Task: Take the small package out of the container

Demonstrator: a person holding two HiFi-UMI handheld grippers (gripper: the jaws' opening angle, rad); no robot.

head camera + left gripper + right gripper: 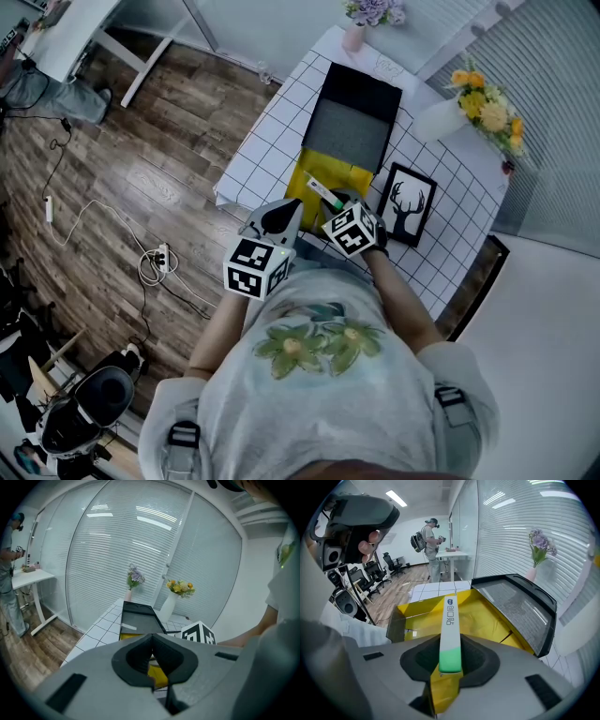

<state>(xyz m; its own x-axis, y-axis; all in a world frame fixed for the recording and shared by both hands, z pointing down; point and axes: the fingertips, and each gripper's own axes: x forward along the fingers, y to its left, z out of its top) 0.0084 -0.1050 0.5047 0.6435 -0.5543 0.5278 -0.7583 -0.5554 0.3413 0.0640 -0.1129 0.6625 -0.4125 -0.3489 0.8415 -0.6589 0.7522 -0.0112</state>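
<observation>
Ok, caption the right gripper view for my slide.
Right claw clamped on the slim white-and-green package, with the open yellow container behind it.

Slim white-green package (450, 634), edge-up over open yellow container (490, 620)

Container (138, 616) mostly hidden behind left claw (152, 644), bystander (11, 602) cut off by left edge.

Right gripper (449, 665) – matt grey plastic shell, black rubbery-looking pads. Between its jaws is the small package (450, 630), smooth and glossy in white and green. Just past the jaws, container (487, 620) – shiny yellow lining; lid (513, 602) inside is grainy matt grey. Table (274, 131) beneath has a smooth white grid. Floor (141, 159) is wood-look planks.
</observation>
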